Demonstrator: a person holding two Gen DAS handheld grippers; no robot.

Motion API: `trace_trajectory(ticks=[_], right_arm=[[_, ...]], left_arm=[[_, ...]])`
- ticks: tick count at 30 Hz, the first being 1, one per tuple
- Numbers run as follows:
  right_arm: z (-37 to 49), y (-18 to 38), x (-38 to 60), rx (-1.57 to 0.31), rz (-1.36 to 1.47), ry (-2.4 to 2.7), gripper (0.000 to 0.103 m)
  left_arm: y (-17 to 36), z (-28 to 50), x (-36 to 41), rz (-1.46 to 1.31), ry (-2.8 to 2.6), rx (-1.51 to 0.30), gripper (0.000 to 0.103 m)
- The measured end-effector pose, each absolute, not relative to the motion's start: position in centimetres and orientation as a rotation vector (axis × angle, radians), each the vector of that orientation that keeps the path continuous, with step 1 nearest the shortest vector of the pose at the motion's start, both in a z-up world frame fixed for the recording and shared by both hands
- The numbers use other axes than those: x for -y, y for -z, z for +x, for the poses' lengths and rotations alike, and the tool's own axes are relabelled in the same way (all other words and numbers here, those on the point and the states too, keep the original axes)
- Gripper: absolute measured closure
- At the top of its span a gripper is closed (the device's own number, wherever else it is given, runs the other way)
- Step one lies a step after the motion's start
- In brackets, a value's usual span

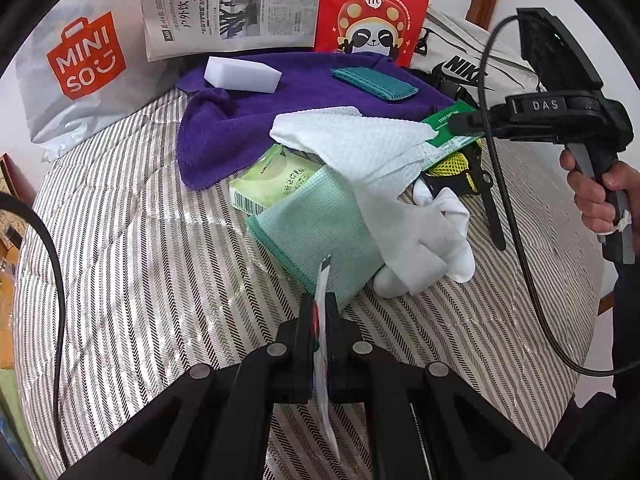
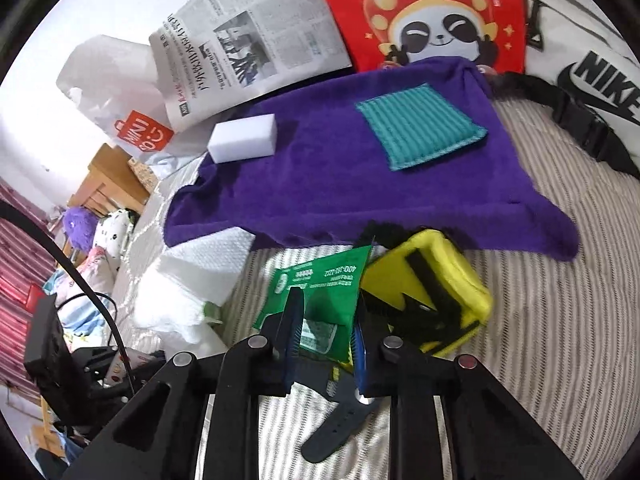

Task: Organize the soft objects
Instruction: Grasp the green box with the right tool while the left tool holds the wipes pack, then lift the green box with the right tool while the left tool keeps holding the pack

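Nearest us, the left claw (image 1: 319,312) is clamped on a thin white packet (image 1: 322,360) standing edge-on between its jaws, above the striped bed cover (image 1: 132,280).

Open striped cover lies to the left of this claw, out to the bed's edge.

Just beyond its tips, a pale green cloth (image 1: 320,224) lies over a light green wipes pack (image 1: 272,188). A white textured cloth (image 1: 360,140) drapes across both, and a white glove (image 1: 432,248) lies beside them.

The right claw (image 2: 326,320) has a green card packet (image 2: 320,280) between its jaws. They are narrowed around it, though we cannot tell whether the pads press. A yellow mesh pouch (image 2: 440,280) sits just to its right, and a dark strap (image 2: 344,420) runs under the claw.

Bare cover extends right of the pouch.

Farther on, the purple towel (image 2: 320,192) lies spread, its near edge close to the pouch, carrying a white sponge block (image 2: 244,138) and a teal pad (image 2: 420,128), well apart.

At the far edge stand a newspaper (image 1: 224,4), a red panda bag (image 1: 376,8), a MINISO bag (image 1: 80,68) and a Nike bag (image 2: 592,72).
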State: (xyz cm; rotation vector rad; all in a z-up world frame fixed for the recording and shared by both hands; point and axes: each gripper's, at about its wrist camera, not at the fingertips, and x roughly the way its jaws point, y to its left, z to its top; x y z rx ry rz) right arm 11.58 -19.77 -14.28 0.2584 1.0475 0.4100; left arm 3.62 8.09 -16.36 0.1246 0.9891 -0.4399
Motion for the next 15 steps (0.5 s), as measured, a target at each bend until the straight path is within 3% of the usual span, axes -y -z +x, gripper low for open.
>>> trace_trajectory(ticks=[3, 5, 11, 15], right_arm=[[12.4, 14.6, 18.9, -1.049, 0.268, -0.431, 0.081], [13.0, 15.0, 18.3, -1.061, 0.273, -0.439, 0.088], [12.8, 15.1, 17.8, -1.041, 0.292, -0.468, 0.096], [11.9, 14.2, 18.3, -1.015, 0.272, -0.459, 0.097]], left_arm=[[16.4, 3.6, -8.1, 0.126, 0.443, -0.988, 0.098], [16.4, 3.6, -8.1, 0.127, 0.444, -0.988, 0.098], [16.4, 3.5, -8.1, 0.122, 0.439, -0.986, 0.098], [16.3, 3.3, -8.1, 0.114, 0.440, -0.987, 0.098]])
